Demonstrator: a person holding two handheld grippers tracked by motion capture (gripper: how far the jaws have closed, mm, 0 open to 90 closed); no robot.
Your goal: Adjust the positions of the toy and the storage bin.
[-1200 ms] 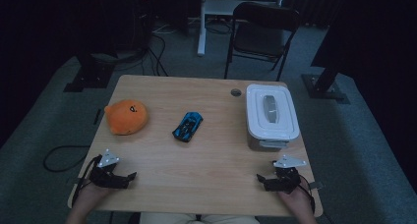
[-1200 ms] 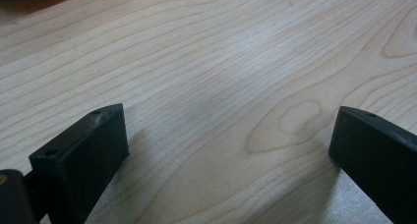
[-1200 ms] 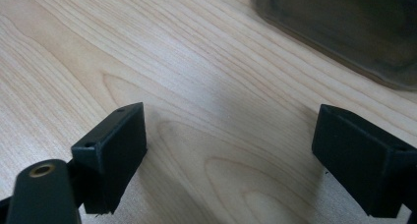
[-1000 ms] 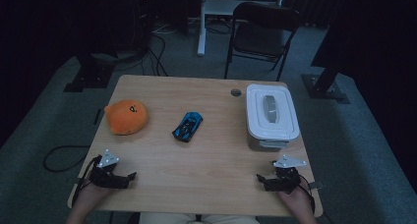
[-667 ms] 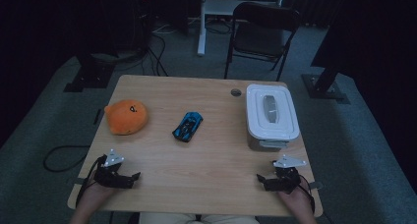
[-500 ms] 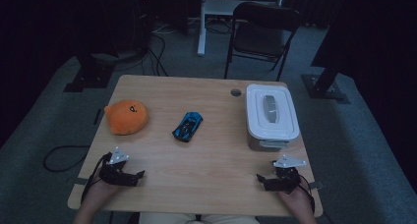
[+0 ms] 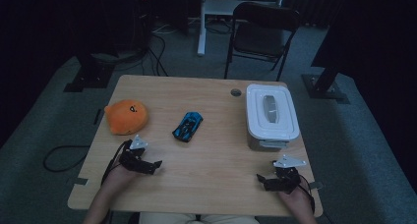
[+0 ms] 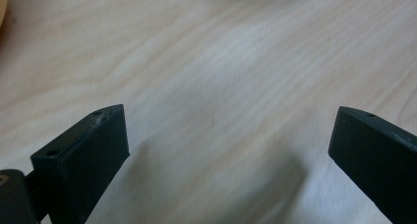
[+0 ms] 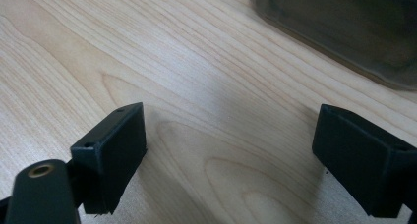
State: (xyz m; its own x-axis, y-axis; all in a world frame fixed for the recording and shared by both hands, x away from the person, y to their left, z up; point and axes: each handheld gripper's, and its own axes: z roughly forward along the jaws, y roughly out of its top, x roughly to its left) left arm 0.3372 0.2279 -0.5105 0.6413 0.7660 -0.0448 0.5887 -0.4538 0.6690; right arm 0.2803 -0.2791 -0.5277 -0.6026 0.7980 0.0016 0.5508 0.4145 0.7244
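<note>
High view: the left hand-held gripper (image 7: 156, 164), jaws wide open and empty, sits near the bench's front-left corner, nearest the blue toy car (image 7: 187, 126), which lies mid-bench, diagonal, beyond it.

High view looks down on the table (image 7: 211, 180); both gripper views skim, perhaps, its near wood.

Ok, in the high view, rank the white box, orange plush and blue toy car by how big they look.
Largest to smallest:
1. White box
2. Orange plush
3. Blue toy car
All three lie at about the same depth on the table, so nearness hardly skews the order.
</note>
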